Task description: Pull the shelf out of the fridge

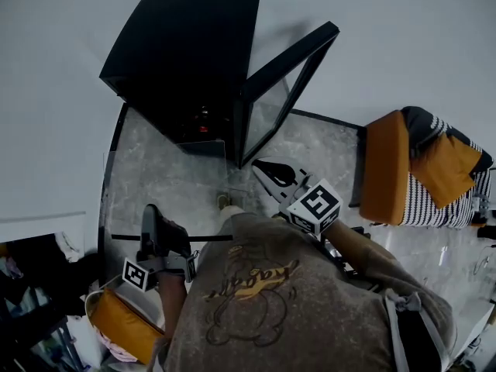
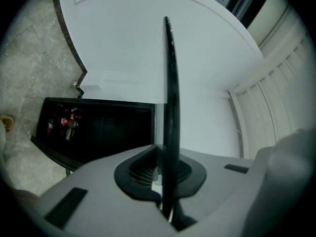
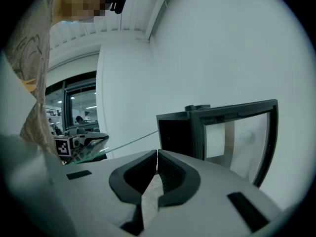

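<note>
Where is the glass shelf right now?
In the head view, left of middle, the glass shelf is outside the black fridge, pinched in the left tool, just in front of the open door.

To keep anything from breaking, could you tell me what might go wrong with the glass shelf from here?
1. The glass shelf is pinched along one edge by the left gripper alone. The right gripper is shut and empty, so the pane could tilt or slip.
2. Hard stone floor lies below, so a drop would probably shatter it.
3. Its far edge appears close to the fridge and the open door, and a swing might knock them.
</note>
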### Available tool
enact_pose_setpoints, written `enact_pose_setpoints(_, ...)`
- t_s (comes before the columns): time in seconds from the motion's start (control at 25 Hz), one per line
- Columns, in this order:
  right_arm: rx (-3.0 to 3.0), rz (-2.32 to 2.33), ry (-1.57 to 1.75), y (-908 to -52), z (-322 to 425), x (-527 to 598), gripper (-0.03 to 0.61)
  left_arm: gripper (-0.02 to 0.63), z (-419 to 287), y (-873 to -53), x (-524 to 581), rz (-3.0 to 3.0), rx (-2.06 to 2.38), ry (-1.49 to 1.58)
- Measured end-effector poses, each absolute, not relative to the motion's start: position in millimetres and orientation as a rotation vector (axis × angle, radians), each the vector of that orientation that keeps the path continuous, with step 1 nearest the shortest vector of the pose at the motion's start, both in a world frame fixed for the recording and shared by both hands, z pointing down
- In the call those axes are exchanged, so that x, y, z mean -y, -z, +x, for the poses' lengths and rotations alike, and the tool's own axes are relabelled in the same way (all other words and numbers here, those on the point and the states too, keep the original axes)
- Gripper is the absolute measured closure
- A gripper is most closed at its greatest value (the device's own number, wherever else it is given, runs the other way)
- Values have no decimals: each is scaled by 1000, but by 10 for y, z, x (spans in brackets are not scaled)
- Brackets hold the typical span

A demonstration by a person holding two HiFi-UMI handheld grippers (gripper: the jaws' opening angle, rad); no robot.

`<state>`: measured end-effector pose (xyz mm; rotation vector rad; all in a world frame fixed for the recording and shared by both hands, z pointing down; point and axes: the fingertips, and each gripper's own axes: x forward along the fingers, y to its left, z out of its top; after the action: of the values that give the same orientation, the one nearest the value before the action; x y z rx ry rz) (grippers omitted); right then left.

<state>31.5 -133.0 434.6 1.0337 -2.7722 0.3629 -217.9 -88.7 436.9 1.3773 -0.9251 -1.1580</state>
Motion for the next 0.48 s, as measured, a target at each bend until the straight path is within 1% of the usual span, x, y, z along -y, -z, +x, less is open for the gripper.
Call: enact_pose_setpoints(0.48,2799,939,-384,-4333,353,1269,557,600,-1966,-4359,854,1406,934,1140)
